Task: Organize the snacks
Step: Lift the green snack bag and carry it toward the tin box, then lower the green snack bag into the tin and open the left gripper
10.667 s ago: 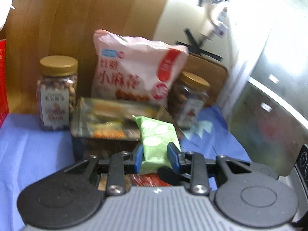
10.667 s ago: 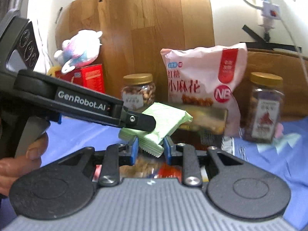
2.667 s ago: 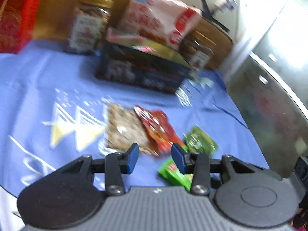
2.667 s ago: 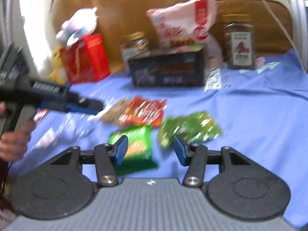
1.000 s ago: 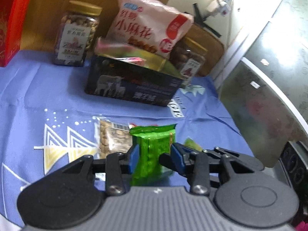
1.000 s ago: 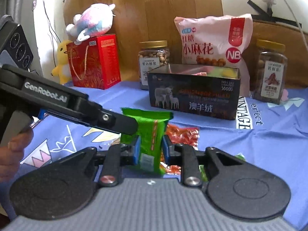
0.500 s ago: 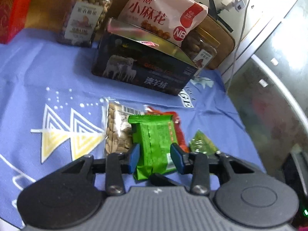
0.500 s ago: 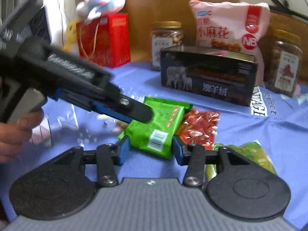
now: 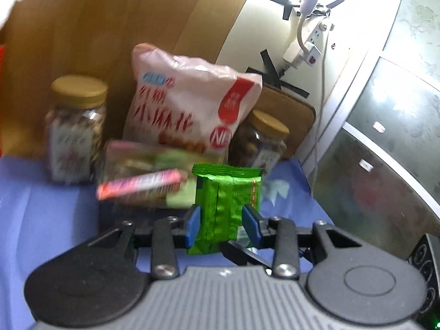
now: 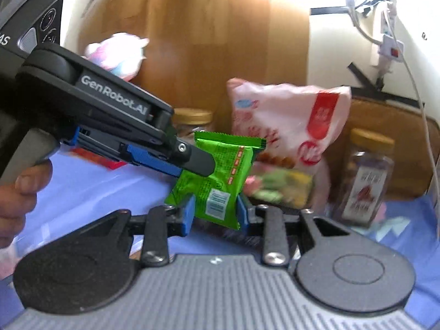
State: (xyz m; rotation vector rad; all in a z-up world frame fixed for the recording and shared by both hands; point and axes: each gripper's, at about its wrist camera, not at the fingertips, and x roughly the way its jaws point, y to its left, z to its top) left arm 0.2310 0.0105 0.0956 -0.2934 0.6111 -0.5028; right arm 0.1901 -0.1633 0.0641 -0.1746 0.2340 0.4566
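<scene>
Green snack packet [image 9: 225, 203] held upright in the air by the left gripper [image 9: 222, 221], just short of the snack box [image 9: 143, 181]; right gripper [image 10: 214, 214] closing around its lower end (both grippers equally near)

**Two grippers, one packet**

The left gripper [image 9: 222, 221] has its blue fingers [image 9: 192, 224] pressed on both sides of a green snack packet [image 9: 227, 203] and holds it up. The right gripper [image 10: 214, 214] is closing its jaws on the same packet from below. A hand [image 10: 19, 189] grips the left gripper's handle.
</scene>
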